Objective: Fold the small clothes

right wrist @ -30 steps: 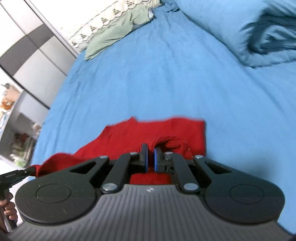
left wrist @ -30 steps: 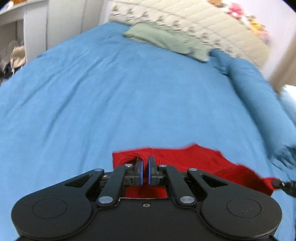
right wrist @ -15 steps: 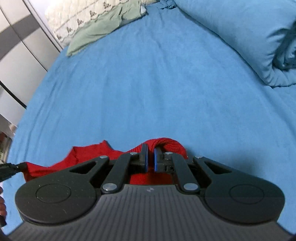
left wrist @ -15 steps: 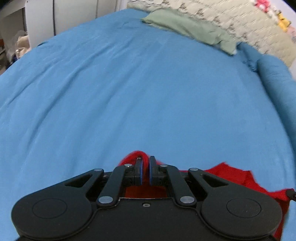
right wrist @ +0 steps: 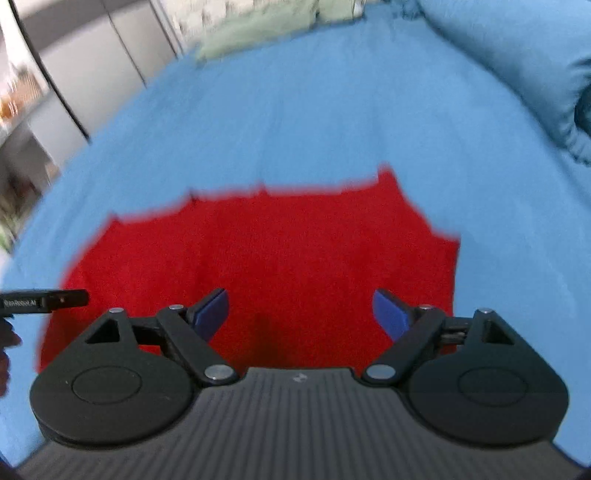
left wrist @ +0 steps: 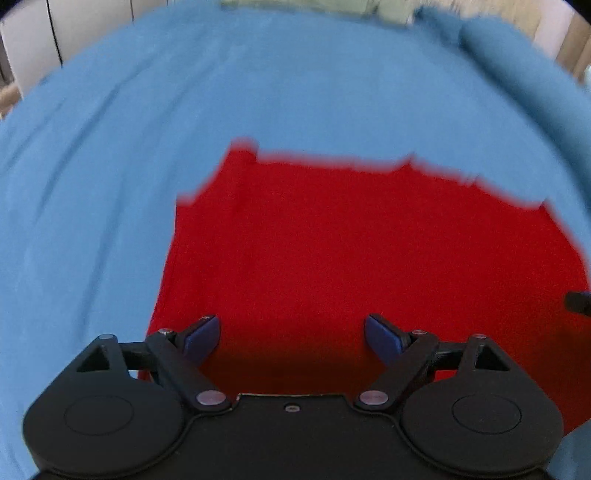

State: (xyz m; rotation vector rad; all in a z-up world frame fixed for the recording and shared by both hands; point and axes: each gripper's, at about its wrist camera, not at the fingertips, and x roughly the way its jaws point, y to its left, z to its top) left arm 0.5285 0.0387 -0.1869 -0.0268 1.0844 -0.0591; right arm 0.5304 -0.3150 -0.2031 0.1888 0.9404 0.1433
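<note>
A red garment [left wrist: 351,240] lies spread flat on the blue bedsheet [left wrist: 184,110]. It also shows in the right wrist view [right wrist: 266,251]. My left gripper [left wrist: 291,332] is open and empty over the garment's near left part. My right gripper [right wrist: 299,314] is open and empty over its near right part. The left gripper's tip [right wrist: 44,301] shows at the left edge of the right wrist view. The right gripper's tip [left wrist: 578,302] shows at the right edge of the left wrist view. Both views are blurred.
A rolled blue duvet [right wrist: 517,55] lies along the right side of the bed. A green cloth [right wrist: 266,29] and a cream quilt lie at the far end. Grey and white cupboards [right wrist: 92,74] stand to the left of the bed.
Both grippers were shut on bunched red fabric and have opened. The garment now lies flat and spread out in front of them.
</note>
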